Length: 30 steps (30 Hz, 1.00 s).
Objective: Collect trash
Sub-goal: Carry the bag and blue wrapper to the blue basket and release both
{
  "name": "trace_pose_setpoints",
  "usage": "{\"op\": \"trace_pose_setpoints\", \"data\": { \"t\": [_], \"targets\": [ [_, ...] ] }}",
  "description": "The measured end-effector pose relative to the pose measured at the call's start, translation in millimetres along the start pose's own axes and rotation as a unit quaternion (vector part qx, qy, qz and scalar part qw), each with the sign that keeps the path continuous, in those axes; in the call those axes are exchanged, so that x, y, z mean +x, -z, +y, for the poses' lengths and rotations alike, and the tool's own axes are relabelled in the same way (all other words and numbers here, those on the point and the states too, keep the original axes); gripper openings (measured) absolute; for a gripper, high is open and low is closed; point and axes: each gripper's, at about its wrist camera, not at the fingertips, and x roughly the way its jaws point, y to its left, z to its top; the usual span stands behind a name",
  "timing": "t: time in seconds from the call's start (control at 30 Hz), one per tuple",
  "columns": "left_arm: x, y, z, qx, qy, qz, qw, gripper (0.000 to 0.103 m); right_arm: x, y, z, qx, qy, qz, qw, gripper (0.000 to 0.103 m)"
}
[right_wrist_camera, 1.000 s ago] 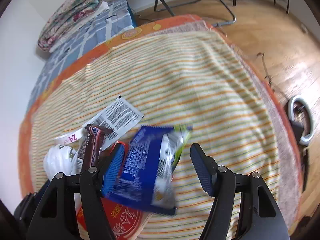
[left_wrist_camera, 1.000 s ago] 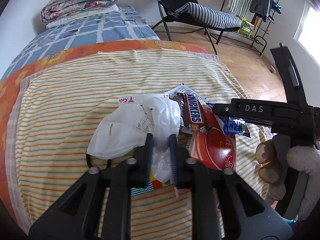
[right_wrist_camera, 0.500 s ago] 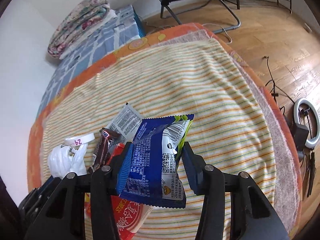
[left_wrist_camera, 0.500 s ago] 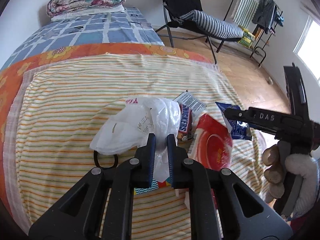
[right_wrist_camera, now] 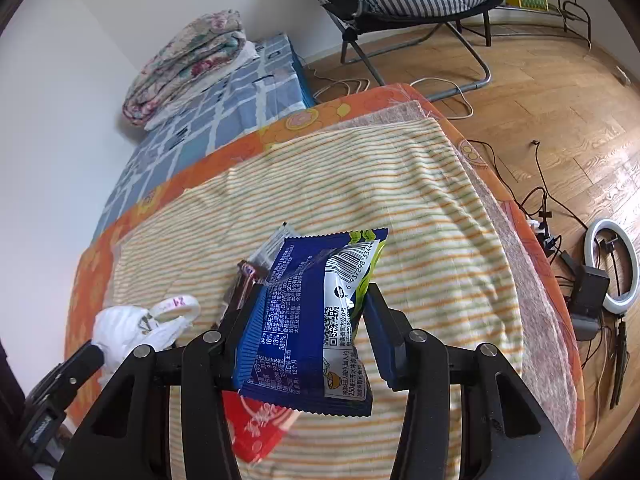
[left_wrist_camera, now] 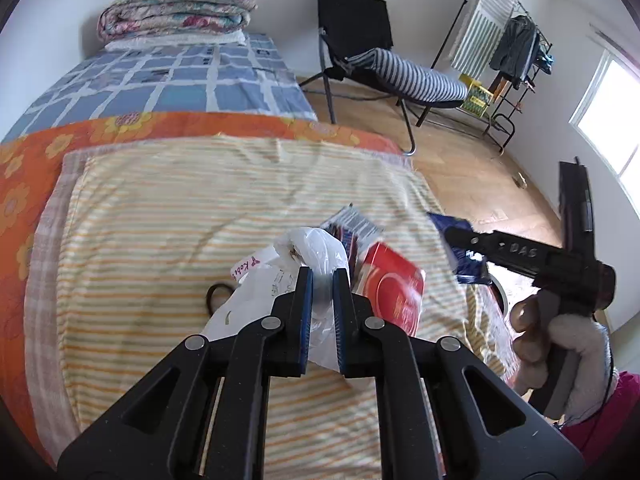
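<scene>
My left gripper point(left_wrist_camera: 320, 280) is shut on a white plastic bag point(left_wrist_camera: 256, 292) and holds it just above the striped blanket point(left_wrist_camera: 180, 208); the bag also shows in the right wrist view point(right_wrist_camera: 136, 328). My right gripper point(right_wrist_camera: 308, 300) is shut on a blue snack wrapper point(right_wrist_camera: 316, 320), lifted off the blanket point(right_wrist_camera: 420, 208). From the left wrist view the right gripper point(left_wrist_camera: 460, 240) holds the wrapper point(left_wrist_camera: 460, 256) to the right of the bag. A red packet point(left_wrist_camera: 394, 288), a brown candy bar wrapper point(right_wrist_camera: 242, 288) and a grey printed wrapper point(left_wrist_camera: 354, 224) lie on the blanket between the grippers.
A black hair tie point(left_wrist_camera: 216, 298) lies on the blanket left of the bag. Folded quilts point(left_wrist_camera: 176, 8) sit at the bed's far end. A black folding chair point(left_wrist_camera: 380, 64) stands on the wooden floor. Cables and a ring light point(right_wrist_camera: 612, 264) lie on the floor to the right.
My right gripper closed on the blue wrapper and lifted it off the blanket. My left gripper tightened on the white bag and raised it a little.
</scene>
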Motion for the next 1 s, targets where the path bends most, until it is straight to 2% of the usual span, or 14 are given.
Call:
{"op": "trace_pose_setpoints", "data": {
  "t": [0.13,0.27,0.33,0.47,0.67,1.0],
  "targets": [
    [-11,23,6,0.007,-0.004,0.017,0.9998,0.008,-12,9,3,-0.012,-0.007,0.003,1.0,0.047],
    [-20,51,9,0.016,-0.005,0.043,0.9989,0.007,-23,16,10,-0.048,0.009,-0.006,0.999,0.047],
    [-26,58,9,0.025,-0.013,0.044,0.9987,0.007,-25,19,10,-0.059,0.013,-0.006,0.998,0.047],
    [-44,68,7,0.036,-0.023,0.036,0.9985,0.007,-33,27,10,-0.069,0.014,-0.004,0.998,0.047],
    [-79,81,2,0.043,-0.018,0.019,0.9987,0.007,-50,43,18,-0.087,0.003,-0.003,0.996,0.047],
    [-144,115,-17,0.051,0.009,-0.012,0.9986,0.007,-95,99,46,-0.132,-0.038,-0.002,0.991,0.047]
  ]
}}
